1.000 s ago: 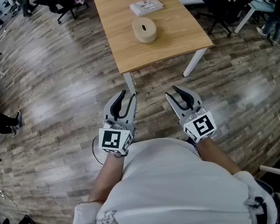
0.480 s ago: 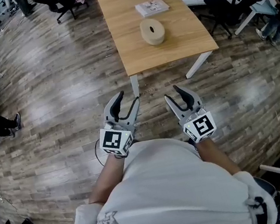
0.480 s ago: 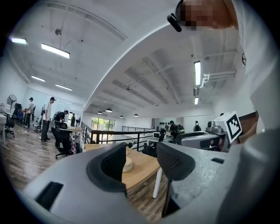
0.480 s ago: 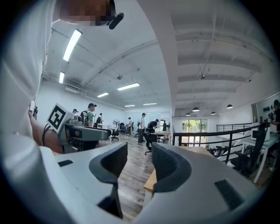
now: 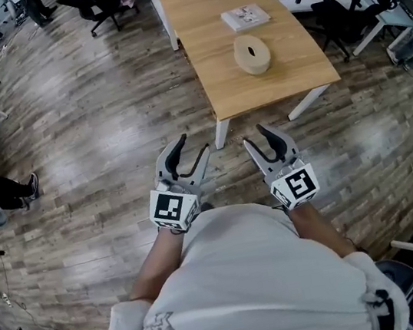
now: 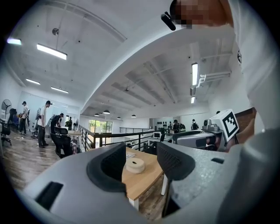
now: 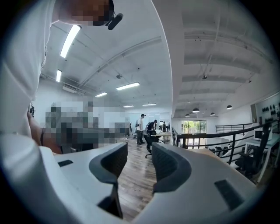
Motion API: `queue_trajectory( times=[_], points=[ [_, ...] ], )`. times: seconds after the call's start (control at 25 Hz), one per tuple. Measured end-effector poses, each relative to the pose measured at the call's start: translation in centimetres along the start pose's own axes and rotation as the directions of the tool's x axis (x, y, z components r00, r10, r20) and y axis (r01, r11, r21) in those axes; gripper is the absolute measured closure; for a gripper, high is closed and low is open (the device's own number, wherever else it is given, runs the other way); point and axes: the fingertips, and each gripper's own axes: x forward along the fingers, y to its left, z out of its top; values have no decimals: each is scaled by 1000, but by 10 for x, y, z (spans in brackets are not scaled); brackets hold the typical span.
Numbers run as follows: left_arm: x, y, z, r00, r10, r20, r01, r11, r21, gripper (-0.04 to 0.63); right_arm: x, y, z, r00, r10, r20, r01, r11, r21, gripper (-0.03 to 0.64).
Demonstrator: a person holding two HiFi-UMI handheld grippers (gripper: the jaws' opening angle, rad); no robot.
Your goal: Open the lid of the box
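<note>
The round box sits on the table, a flat packet behind it.

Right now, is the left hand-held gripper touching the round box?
Apart. The head view shows the left hand-held gripper over the floor, while the round box sits on the table well ahead.

Left hand-held gripper, right hand-held gripper, jaws apart, empty

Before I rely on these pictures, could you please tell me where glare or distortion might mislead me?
Head view: the floor shows pale sheen patches and its planks bow outward, while the table and round box are evenly lit and sharp. Left gripper view: heavy fisheye, black corners, a blown-out ceiling light; the box looks tiny. Right gripper view: same fisheye, another glaring ceiling strip.
</note>
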Motion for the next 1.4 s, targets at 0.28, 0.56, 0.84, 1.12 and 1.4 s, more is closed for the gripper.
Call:
queue_trajectory(
  times=[0.28, 0.56, 0.84, 1.12, 1.4],
  points=[
    [-22, 42, -2, 1000, -10, -6, 10, 1000, -3, 383, 40, 34, -1, 1000, 5, -9, -4, 1000, 10, 434],
    [-29, 64, -9, 1000, 8, -16, -8, 1000, -27, 383, 67, 43, -5, 999, 30, -31, -30, 999, 13, 434],
    [-13, 89, -15, 999, 25, -33, -26, 999, -22, 383, 100, 29, -11, 998, 50, -23, -50, 998, 26, 434],
    [42, 116, -18, 999, 9, -42, -9, 1000, -4, 383, 141, -18, -14, 999, 50, -16, -49, 998, 36, 434],
    [133, 125, -10, 998, -47, -35, 47, 999, -5, 383, 168, -98, -12, 1000, 18, -19, -17, 999, 36, 434]
  ],
)
